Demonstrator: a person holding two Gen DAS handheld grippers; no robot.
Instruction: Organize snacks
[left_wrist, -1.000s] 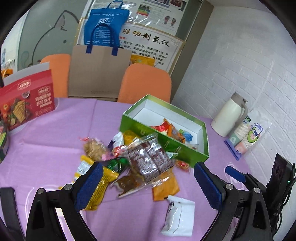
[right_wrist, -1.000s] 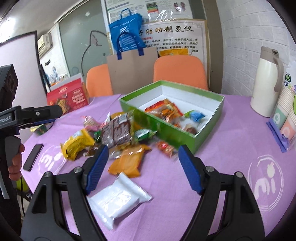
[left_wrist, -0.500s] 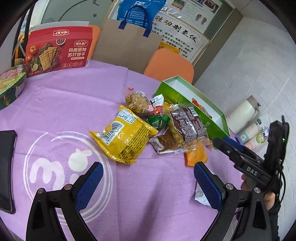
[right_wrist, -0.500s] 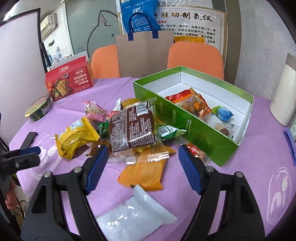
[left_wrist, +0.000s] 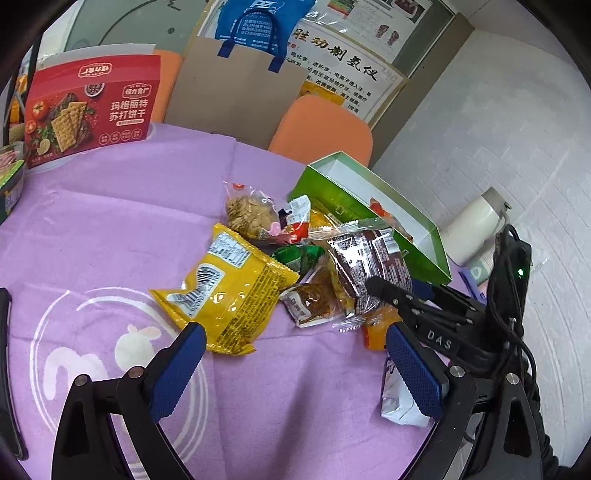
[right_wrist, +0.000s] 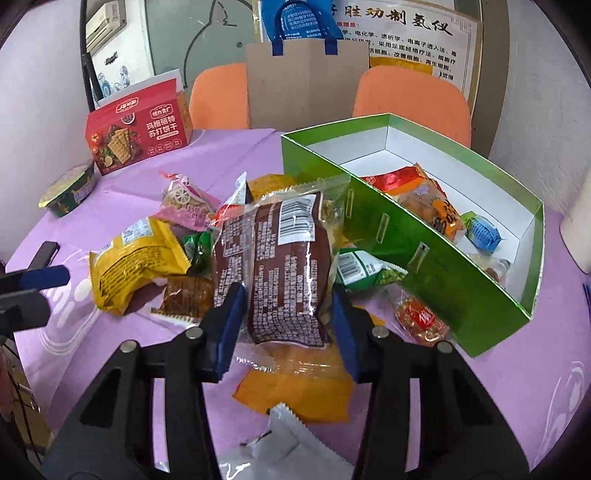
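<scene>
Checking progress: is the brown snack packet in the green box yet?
Out. The brown packet lies on the pile beside the green box, between the right claw's pads.

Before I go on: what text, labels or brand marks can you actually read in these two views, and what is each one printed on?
"玛格丽特 苏打饼干" and "怪力食厂": red cracker box.
"功制氢仪": large heading on the wall poster.
"PZ": blue tote bag.
"DAS": body of the right hand-held gripper.
Barcodes and fine print on the brown snack pack and yellow snack bag: too small to read.
</scene>
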